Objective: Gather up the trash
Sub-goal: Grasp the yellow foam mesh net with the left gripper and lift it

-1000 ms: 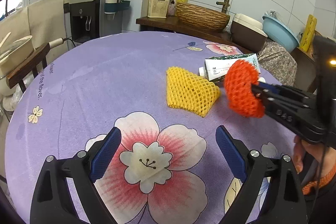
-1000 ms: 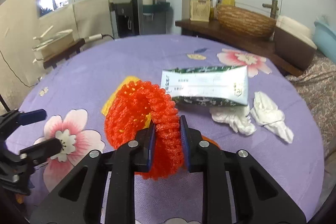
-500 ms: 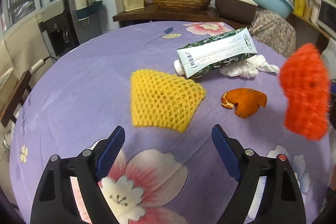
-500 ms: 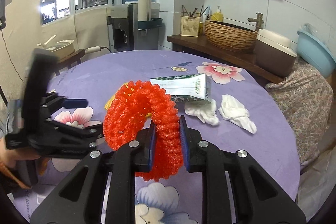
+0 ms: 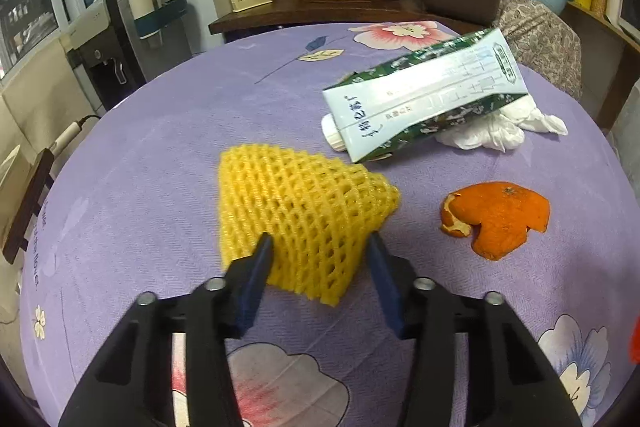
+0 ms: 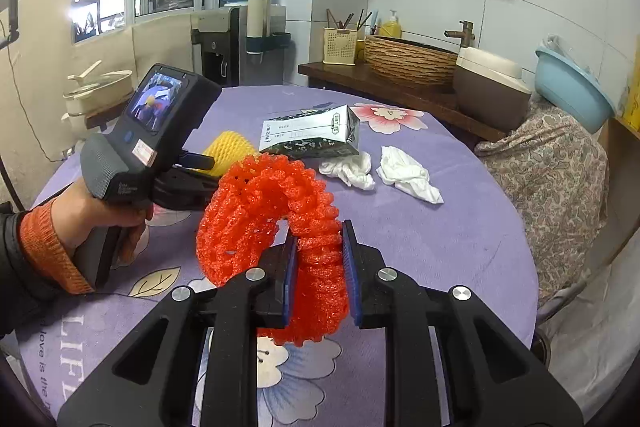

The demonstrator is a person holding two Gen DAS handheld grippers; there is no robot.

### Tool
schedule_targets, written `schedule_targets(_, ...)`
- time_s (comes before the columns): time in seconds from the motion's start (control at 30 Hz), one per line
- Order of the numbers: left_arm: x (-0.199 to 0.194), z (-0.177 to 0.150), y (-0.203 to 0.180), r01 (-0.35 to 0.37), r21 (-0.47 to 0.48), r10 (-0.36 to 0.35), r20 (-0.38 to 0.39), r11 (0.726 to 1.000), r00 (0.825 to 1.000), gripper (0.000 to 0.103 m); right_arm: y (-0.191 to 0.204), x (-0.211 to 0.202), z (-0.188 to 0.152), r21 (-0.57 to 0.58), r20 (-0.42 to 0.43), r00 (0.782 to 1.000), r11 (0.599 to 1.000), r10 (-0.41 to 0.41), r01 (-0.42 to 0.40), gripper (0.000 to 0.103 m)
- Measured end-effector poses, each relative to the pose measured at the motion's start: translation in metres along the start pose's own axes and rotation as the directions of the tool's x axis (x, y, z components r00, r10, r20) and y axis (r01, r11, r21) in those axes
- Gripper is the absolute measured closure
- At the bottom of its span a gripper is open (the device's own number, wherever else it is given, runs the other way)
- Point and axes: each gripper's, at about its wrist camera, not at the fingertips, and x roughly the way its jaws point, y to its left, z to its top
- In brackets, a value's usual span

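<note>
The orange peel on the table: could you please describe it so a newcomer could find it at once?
On the purple floral tablecloth, look to the right of the yellow foam net and nearer than the carton. The orange peel lies there flat, alone. Nothing else there is a smooth, curled, ragged-edged rind.

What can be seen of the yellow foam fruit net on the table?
The yellow foam mesh fruit net is a soft open-lattice sleeve, flattened into a rough cone and lying on the purple floral tablecloth. The left gripper has just been closing around its near end, with blue-padded fingers at both sides. It lies clear of the green-and-white carton and the orange peel.
</note>
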Motion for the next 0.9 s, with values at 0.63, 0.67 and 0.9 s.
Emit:
schedule_targets(0.63, -0.074, -0.05, 0.033, 0.106, -0.142, -0.089, 0.123, 0.984, 0.988, 0.093, 0.011, -0.027, -0.027, 0.019, 0.033, 0.998, 0.998, 0.051, -0.051, 0.082)
schedule_targets(0.67, -0.079, -0.053, 0.032, 0.101, -0.136, -0.083, 0.133, 0.986, 0.988, 0.093, 0.011, -0.028, -0.028, 0.021, 0.033, 0.998, 0.998, 0.05, -0.051, 0.082)
schedule_targets(0.9, -0.112, -0.073, 0.011, 0.129, -0.09, -0.111, 0.186, 0.987, 0.976, 0.093, 0.005, -0.036, -0.044, 0.059, 0.029, 0.998, 0.997, 0.055, -0.057, 0.082)
